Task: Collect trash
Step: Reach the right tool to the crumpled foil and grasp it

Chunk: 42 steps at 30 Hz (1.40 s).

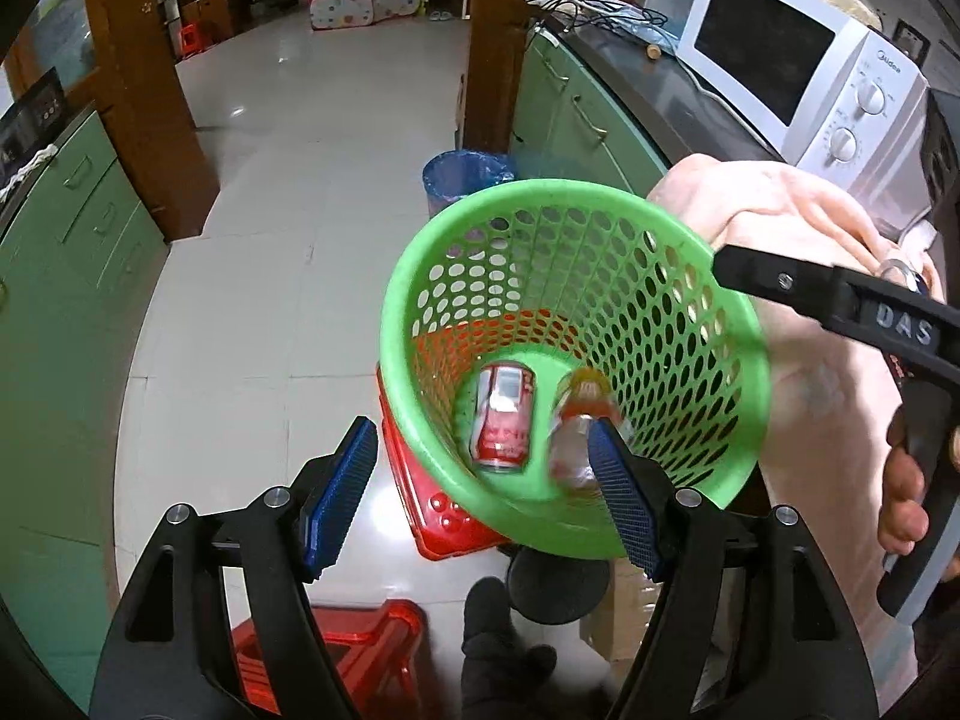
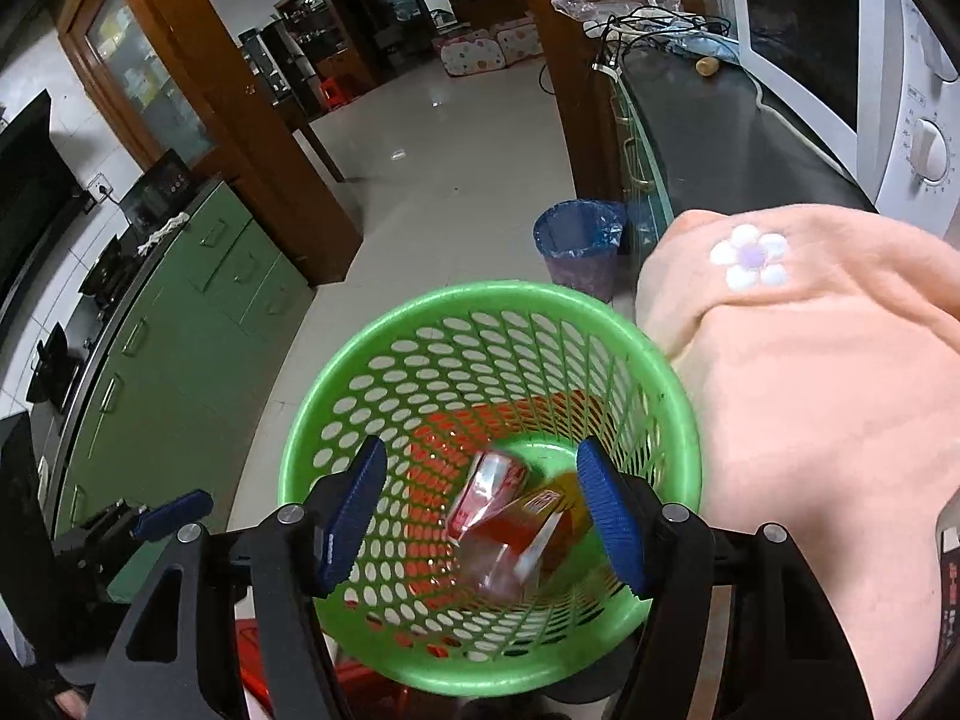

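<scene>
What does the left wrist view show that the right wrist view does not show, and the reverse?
Only the left wrist view shows the right hand-held gripper's black body marked DAS and a red stool on the floor. Only the right wrist view shows a white flower on the peach sleeve and the glass-door wooden cabinet. Both show the green basket with a red can inside, the blue-lined bin and the white microwave.
</scene>
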Available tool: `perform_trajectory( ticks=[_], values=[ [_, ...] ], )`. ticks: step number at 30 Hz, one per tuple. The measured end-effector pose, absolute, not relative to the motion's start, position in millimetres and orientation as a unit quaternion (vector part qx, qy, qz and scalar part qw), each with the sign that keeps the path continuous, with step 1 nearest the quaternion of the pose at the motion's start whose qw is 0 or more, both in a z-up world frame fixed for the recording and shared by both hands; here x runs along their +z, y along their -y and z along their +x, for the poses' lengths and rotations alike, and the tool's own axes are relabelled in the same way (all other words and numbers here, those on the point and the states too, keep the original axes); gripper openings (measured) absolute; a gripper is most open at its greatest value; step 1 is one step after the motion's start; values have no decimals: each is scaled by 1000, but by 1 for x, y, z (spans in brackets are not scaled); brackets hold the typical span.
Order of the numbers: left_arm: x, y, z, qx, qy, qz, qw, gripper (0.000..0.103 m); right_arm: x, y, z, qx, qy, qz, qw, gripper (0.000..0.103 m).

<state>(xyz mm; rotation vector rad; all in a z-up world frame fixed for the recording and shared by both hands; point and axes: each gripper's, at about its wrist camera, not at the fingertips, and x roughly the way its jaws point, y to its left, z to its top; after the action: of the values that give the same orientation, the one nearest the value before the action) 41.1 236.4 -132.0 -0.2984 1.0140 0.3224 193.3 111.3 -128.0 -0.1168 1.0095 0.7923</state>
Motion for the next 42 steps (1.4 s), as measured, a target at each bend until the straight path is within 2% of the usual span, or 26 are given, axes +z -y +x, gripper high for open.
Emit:
perform_trajectory(
  ticks=[4, 11, 24, 31, 37, 39, 42],
  values=[
    [-129, -232, 42, 148, -480, -141, 853, 72, -120, -94, 188, 365, -465, -55, 804, 70],
    [-122, -211, 46, 130, -477, -132, 859, 72, -103, -46, 178, 339, -449, -59, 824, 74],
    [-111, -156, 61, 76, -480, -107, 867, 75, -67, 97, 168, 201, -406, -52, 890, 89],
    [-101, -126, 70, 49, -475, -86, 875, 75, -70, 177, 179, 117, -409, -27, 904, 89],
    [-101, -114, 75, 38, -482, -83, 872, 76, -93, 206, 190, 100, -436, 2, 894, 89],
    [-103, -110, 75, 36, -484, -79, 871, 76, -102, 209, 194, 102, -446, 9, 889, 83],
    [-104, -105, 77, 32, -486, -75, 870, 76, -109, 208, 198, 99, -450, 7, 887, 82]
  ],
)
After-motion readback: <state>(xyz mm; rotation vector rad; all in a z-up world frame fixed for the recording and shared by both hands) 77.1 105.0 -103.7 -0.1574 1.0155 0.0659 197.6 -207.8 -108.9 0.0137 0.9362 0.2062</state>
